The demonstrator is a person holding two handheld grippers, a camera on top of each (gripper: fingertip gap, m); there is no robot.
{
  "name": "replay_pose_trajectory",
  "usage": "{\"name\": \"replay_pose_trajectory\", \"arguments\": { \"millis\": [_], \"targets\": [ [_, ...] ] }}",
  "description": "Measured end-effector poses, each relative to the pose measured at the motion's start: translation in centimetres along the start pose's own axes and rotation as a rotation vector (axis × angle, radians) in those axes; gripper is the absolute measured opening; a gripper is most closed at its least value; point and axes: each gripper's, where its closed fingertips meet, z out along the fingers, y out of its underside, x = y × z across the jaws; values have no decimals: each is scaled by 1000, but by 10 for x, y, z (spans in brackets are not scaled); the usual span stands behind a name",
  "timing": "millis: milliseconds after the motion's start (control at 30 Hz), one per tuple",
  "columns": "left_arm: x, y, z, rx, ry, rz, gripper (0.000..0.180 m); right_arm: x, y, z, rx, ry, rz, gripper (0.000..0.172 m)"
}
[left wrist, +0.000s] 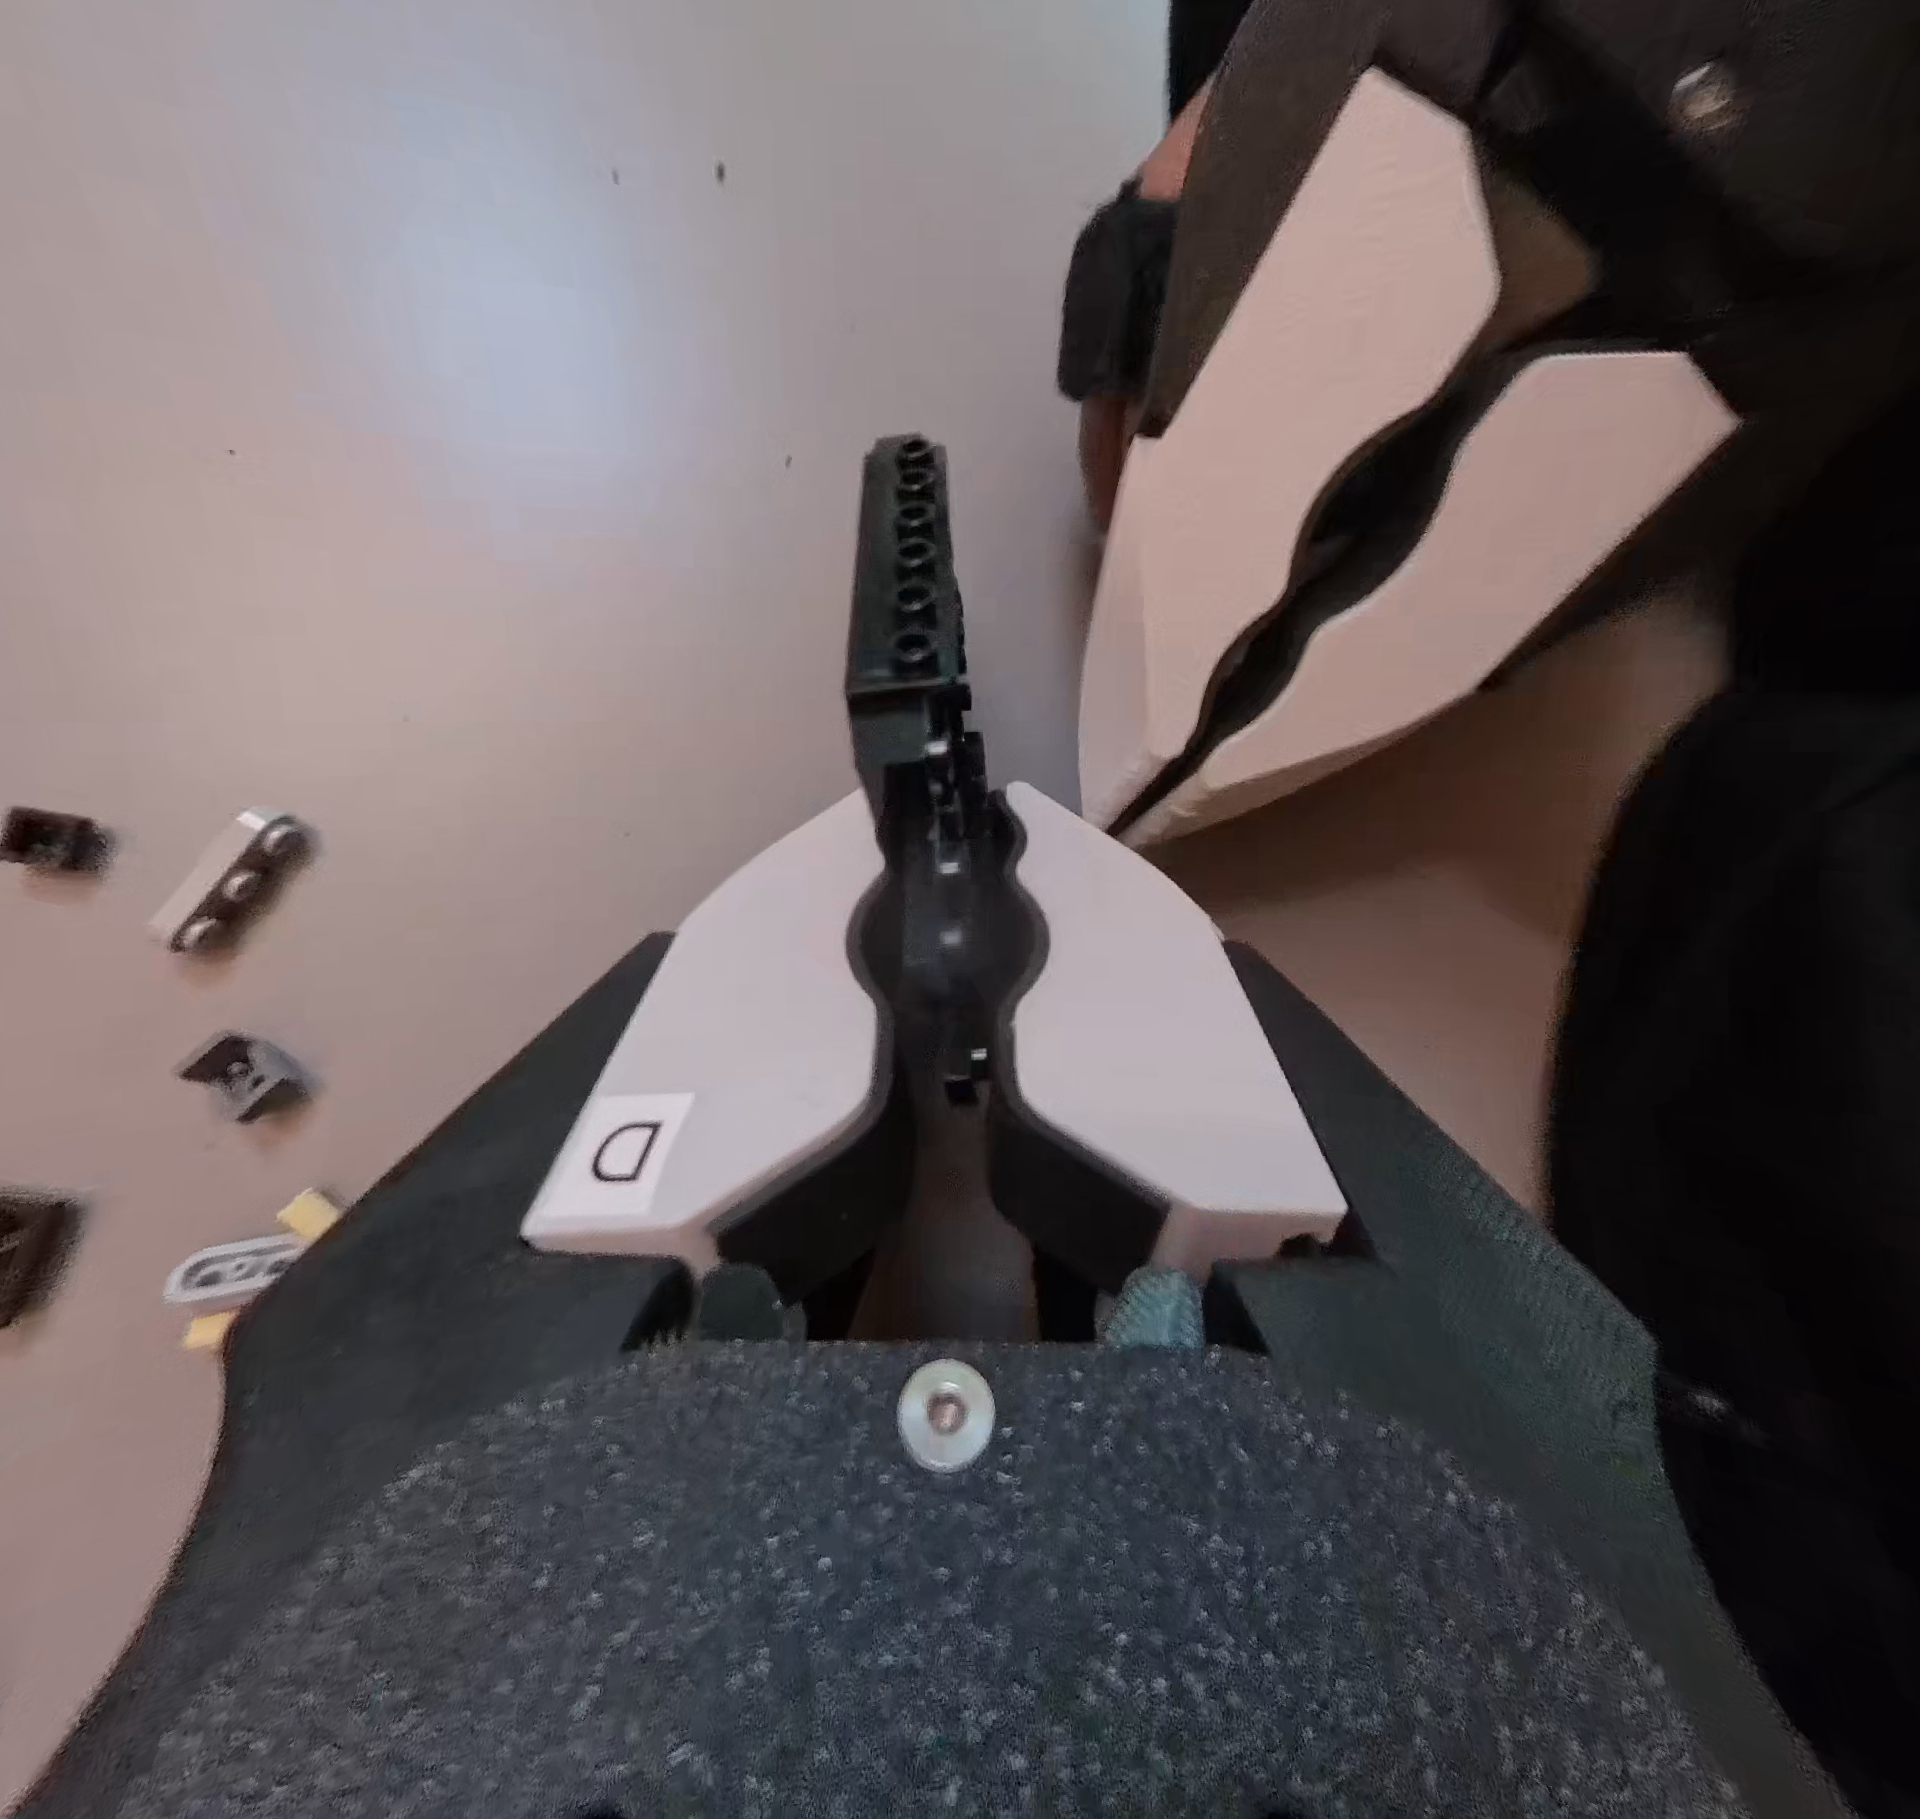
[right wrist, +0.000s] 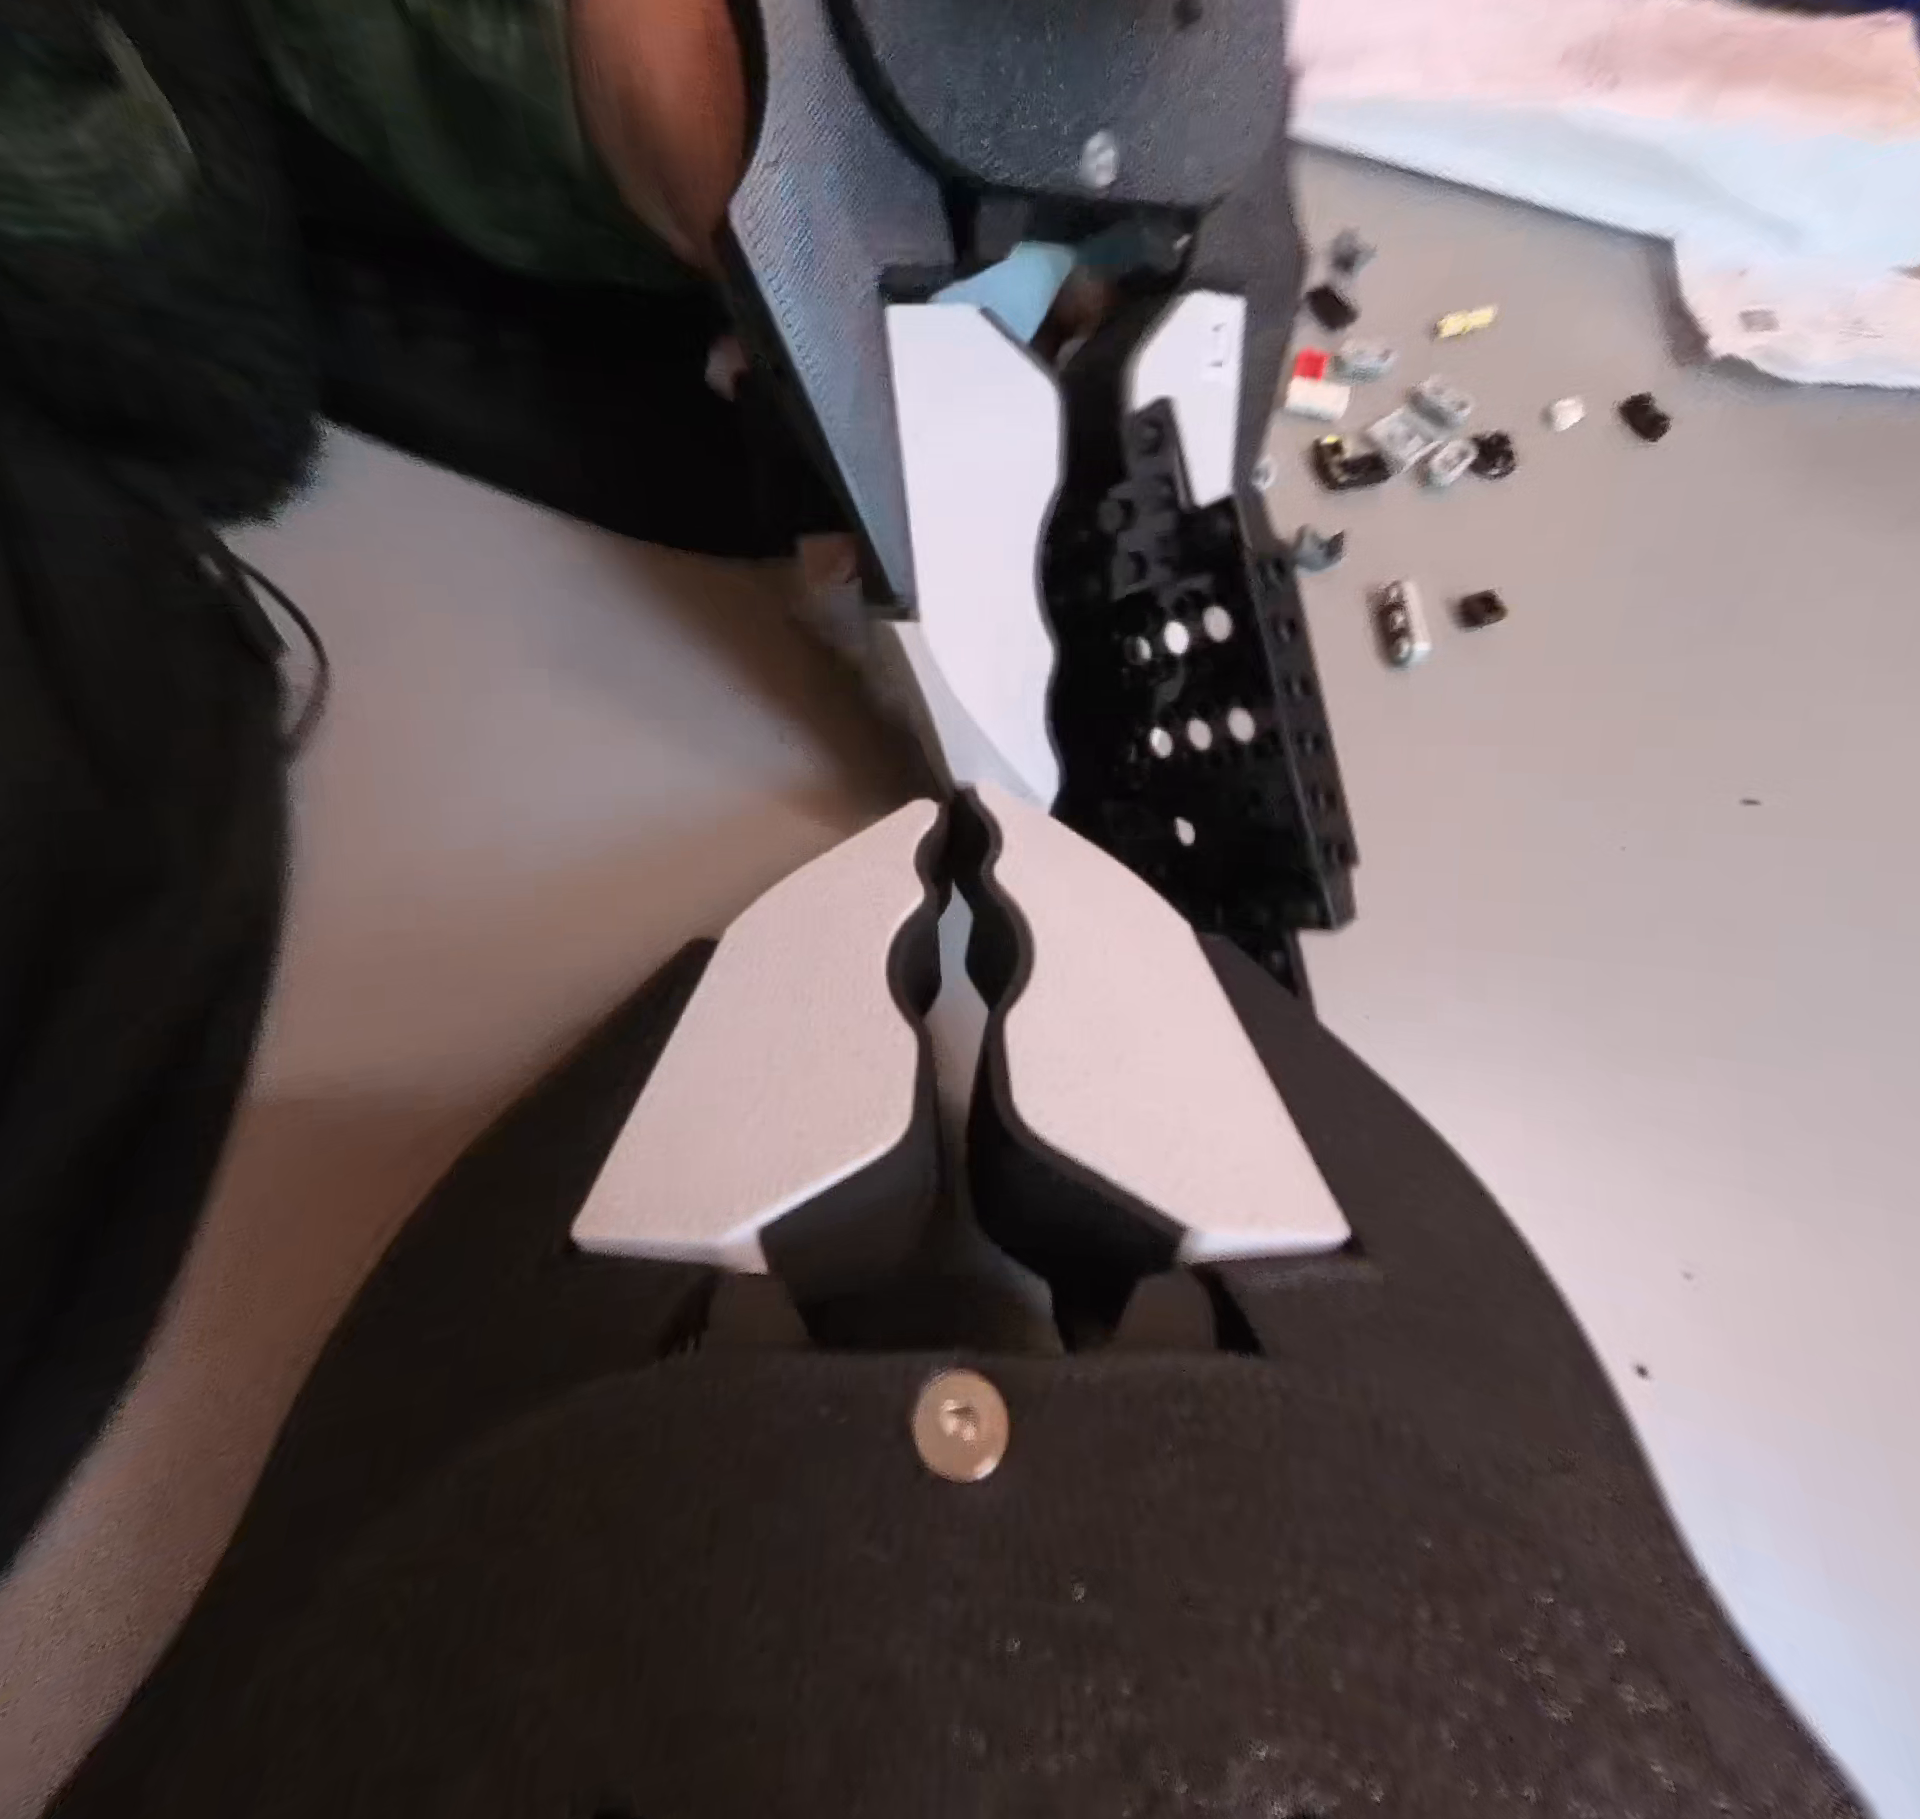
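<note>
My left gripper (left wrist: 940, 819) is shut on a black brick assembly (left wrist: 906, 574), a long studded piece that sticks out forward past the fingertips over the pale table (left wrist: 416, 315). In the right wrist view the same assembly (right wrist: 1205, 720) shows as a flat black plate with round holes, clamped between the left gripper's white fingers (right wrist: 982, 574). My right gripper (right wrist: 966, 824) is shut, and nothing shows between its pads. It sits just left of the assembly's lower end. In the left wrist view it shows at the upper right (left wrist: 1351, 564), also shut.
Loose small bricks lie on the table: a white plate (left wrist: 234, 881) and dark pieces (left wrist: 247, 1073) at the left, and a scatter of several grey, black and red pieces (right wrist: 1403, 429). A crumpled pale cloth (right wrist: 1766, 211) lies at the far right. A person's dark sleeve (right wrist: 156, 315) fills the left. My left and right fingertips are right by each other.
</note>
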Motion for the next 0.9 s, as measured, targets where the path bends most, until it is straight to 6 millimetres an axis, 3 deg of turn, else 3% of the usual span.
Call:
{"name": "replay_pose_trajectory", "arguments": {
  "millis": [67, 233, 300, 400, 467, 567, 767, 900],
  "targets": [
    [0, -3, -3, 27, 28, -41, 12, 6, -12, -13, 76, -16, 58, 0],
    [3, -15, -11, 108, 138, -141, 12, 43, -23, -38, 164, 209, 51, 1],
    [6, -30, -24, 217, 265, -253, 12, 61, -27, -51, 258, 265, 141, 9],
    [10, -45, -41, 326, 459, -410, 11, 70, -34, -64, 394, 210, 283, 41],
    [12, -51, -48, 367, 560, -480, 11, 66, -38, -64, 423, 196, 217, 58],
    [22, -54, -53, 360, 672, -511, 11, 55, -41, -60, 381, 222, 29, 63],
    [46, -50, -48, 277, 773, -487, 12, 40, -45, -64, 295, 210, -188, 48],
    [56, -50, -49, 272, 807, -454, 14, 30, -43, -70, 262, 144, -135, 42]
  ]
}}
